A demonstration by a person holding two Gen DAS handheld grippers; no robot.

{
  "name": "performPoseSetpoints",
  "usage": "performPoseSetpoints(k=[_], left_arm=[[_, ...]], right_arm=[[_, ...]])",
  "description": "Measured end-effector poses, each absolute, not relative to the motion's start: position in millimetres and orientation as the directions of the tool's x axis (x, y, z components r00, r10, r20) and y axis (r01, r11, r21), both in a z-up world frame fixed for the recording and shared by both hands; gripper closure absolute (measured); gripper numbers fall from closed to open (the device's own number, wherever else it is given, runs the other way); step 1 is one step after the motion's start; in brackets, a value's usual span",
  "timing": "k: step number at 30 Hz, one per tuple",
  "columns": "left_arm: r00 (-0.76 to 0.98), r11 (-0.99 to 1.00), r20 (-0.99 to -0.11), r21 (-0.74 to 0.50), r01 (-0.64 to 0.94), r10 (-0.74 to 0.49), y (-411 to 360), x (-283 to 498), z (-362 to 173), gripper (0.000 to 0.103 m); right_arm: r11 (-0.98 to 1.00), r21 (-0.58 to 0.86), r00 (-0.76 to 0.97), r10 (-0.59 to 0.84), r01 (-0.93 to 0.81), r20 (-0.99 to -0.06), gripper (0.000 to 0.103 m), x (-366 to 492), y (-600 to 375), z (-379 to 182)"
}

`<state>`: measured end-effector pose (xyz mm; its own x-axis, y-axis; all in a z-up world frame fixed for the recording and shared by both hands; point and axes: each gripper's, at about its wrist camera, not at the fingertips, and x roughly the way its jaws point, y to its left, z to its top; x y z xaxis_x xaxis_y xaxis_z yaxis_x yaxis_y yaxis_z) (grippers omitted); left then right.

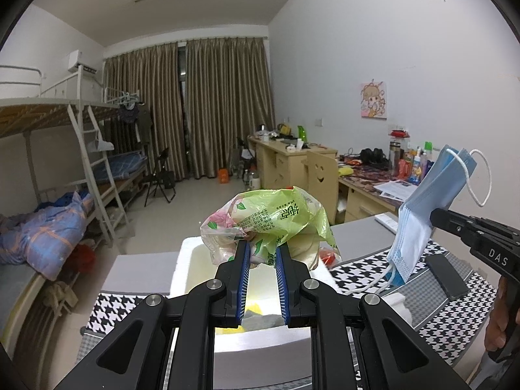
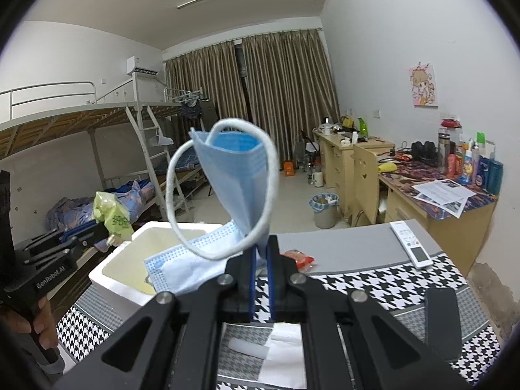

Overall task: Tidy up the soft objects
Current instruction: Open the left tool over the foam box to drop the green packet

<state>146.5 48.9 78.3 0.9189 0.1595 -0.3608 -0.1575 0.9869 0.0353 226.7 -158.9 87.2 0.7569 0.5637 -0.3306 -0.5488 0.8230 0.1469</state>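
Your left claw (image 1: 262, 253) is clamped on a crinkly green plastic bag (image 1: 269, 224), held up over the white foam box (image 1: 190, 260) on the table (image 2: 357, 276). Your right claw (image 2: 261, 253) pinches floppy blue face masks (image 2: 234, 175) in the air. Both are light and soft, so grip bunched middles, not loose strings.

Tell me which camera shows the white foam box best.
The right wrist view: the white foam box shows its open top, rim and yellowish inside, left of the blue face mask. In the left wrist view the box is mostly hidden behind the jaws and the green plastic bag.
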Motion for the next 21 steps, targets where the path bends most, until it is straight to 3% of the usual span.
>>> performPoseSetpoints(k=[21], left_arm=[[0.885, 0.983, -0.434, 0.019, -0.181, 0.171, 76, 162, 58, 0.084]], right_arm=[[0.801, 0.130, 0.729, 0.588, -0.584, -0.351, 0.094, 232, -121, 88]])
